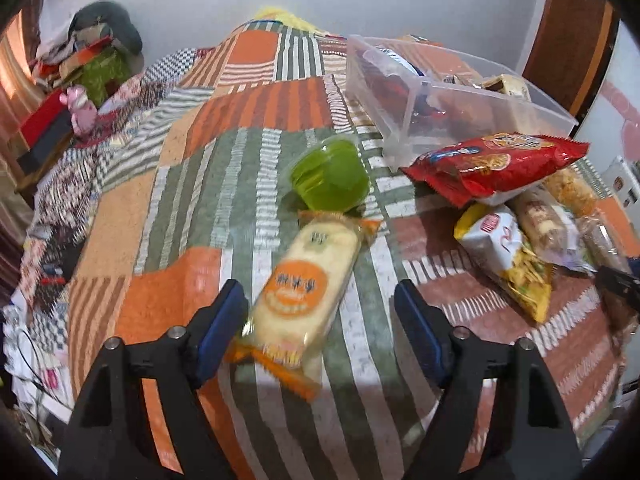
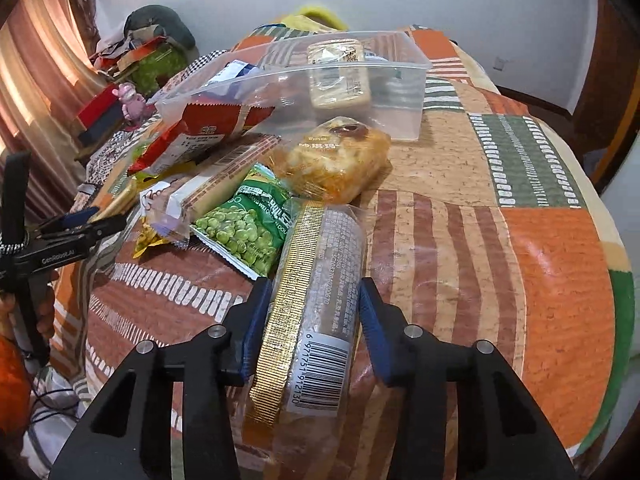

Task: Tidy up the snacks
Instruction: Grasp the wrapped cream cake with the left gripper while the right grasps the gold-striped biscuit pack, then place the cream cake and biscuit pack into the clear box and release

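In the left wrist view my left gripper [image 1: 320, 300] is open, its jaws either side of a cream and orange snack pack [image 1: 308, 284] lying on the patchwork quilt [image 1: 168, 288]. A green jelly cup [image 1: 330, 178] lies just beyond it. In the right wrist view my right gripper [image 2: 312, 304] is shut on a clear wrapped cake pack [image 2: 320, 300] with a gold edge and a barcode. A clear plastic bin [image 2: 400, 92] with several snacks inside stands behind the pile; it also shows in the left wrist view [image 1: 480, 120].
A pile of snacks lies in front of the bin: a red bag [image 1: 500, 164], a yellow bag [image 1: 516, 272], a green pea bag [image 2: 244, 228], an orange-wrapped pastry [image 2: 340, 160]. Clutter [image 1: 80, 80] sits at the quilt's far left. My left gripper shows at the right wrist view's left edge [image 2: 72, 228].
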`<state>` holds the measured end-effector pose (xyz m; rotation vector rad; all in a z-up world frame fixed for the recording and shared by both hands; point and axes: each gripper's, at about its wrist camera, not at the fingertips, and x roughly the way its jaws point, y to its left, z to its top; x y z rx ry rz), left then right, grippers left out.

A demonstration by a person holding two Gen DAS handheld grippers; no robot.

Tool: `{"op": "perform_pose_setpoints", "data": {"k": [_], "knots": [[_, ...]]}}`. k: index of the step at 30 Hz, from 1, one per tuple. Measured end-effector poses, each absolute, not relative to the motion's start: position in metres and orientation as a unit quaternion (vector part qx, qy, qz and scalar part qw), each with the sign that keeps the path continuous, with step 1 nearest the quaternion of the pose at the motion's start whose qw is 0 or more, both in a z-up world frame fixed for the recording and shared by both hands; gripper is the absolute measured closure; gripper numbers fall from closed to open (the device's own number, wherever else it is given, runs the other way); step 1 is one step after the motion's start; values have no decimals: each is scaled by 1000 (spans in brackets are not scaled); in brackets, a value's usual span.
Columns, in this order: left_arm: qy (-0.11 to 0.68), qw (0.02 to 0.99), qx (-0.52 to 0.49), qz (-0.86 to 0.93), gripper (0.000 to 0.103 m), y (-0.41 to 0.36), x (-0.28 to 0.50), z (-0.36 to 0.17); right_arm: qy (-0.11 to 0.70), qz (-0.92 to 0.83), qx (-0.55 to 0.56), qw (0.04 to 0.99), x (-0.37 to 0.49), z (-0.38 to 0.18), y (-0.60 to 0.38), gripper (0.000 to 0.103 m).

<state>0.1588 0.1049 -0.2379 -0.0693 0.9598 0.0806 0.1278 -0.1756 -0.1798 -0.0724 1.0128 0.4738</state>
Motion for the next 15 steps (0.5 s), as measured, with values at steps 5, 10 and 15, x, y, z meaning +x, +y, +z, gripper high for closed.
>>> {"op": "perform_pose_setpoints", "data": {"k": [5,10,15], "knots": [[468,882,-47,19,69,106,167,-245,474,224,-38,851,128,-178,-178,66],[465,885,-39,14,69,102,161,-239,470,221,-33,854,128,-173,-185,67],[443,895,-41,19,70,102,151,-218,461,226,-14,858,131,-162,-191,70]]}}
